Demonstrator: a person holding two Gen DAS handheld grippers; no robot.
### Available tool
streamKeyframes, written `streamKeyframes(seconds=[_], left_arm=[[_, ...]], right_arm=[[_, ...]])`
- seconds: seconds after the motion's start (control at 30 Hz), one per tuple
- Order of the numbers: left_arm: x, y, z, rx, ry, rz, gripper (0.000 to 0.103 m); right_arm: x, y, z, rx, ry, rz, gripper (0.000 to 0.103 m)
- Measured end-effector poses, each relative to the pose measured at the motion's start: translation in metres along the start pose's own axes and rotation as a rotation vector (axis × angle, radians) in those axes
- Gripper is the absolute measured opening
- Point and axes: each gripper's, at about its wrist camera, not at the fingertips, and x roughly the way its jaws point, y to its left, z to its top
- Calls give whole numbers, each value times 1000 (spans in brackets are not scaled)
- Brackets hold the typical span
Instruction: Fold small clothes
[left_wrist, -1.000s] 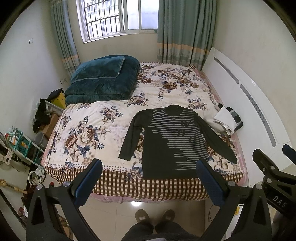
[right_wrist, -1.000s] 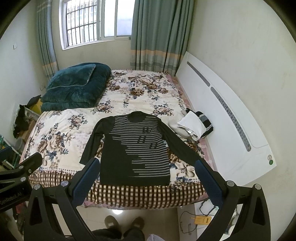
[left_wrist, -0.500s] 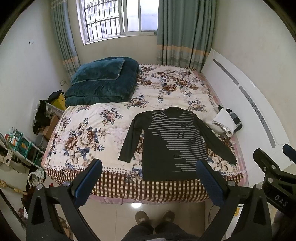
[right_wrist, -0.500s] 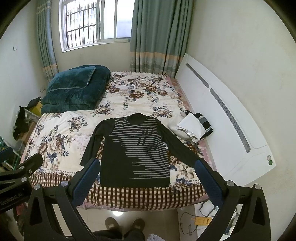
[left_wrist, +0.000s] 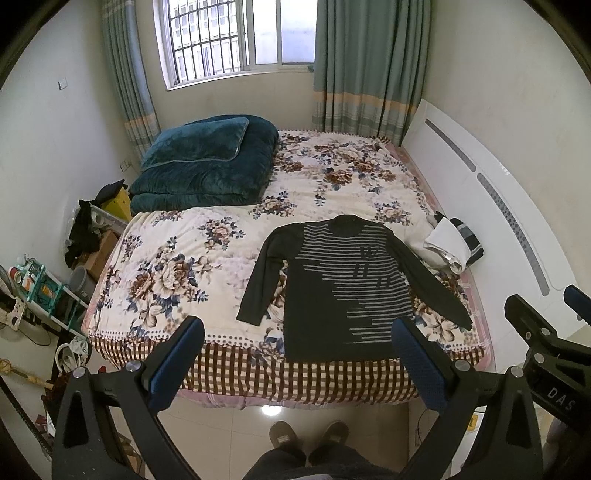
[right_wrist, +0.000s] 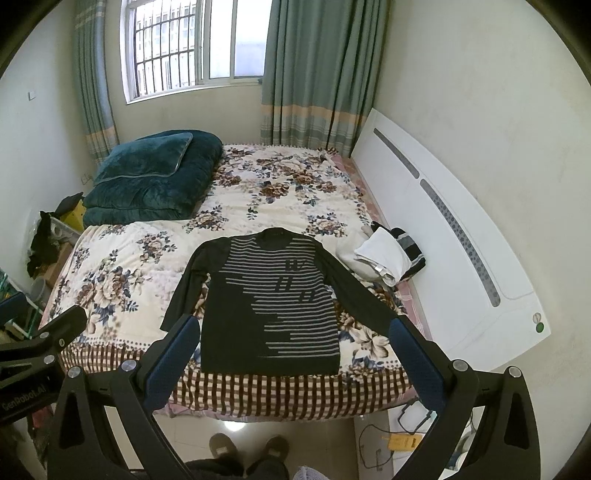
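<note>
1. Since the dark striped sweater (left_wrist: 343, 291) lies flat and spread, sleeves out, at the lower centre of the frame on the bed (left_wrist: 177, 258), folding looks not yet begun.
2. The left gripper (left_wrist: 295, 363) has its jaws wide apart, holding and touching nothing.
3. The right gripper (right_wrist: 291, 360) likewise has its jaws wide apart and empty, well short of the sweater.

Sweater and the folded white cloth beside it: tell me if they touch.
Cannot tell. In the right wrist view the sweater's sleeve runs close under the white cloth, but no clear gap or contact shows there.
</note>
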Motion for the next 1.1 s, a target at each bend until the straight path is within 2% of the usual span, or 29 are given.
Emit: streamKeyframes(seconds=[0.67,0.8,0.97,1.03,1.1], left_arm=[[0,-1,7,-6,-7,-6,103],[9,3,11,-9,-11,-8,103],[49,11,15,16,-83,49,103],[81,11,18,35,-103,71,103],[114,11,15,47,-85,82,103]], right_arm=[[-1,2,-4,2,-4,-1,103],[3,5,5,26,8,1,103],[48,-15,0,138,67,-17,103],[82,-39,-10,212,108,-69,103],[122,-68,-25,294,149,-138,103]])
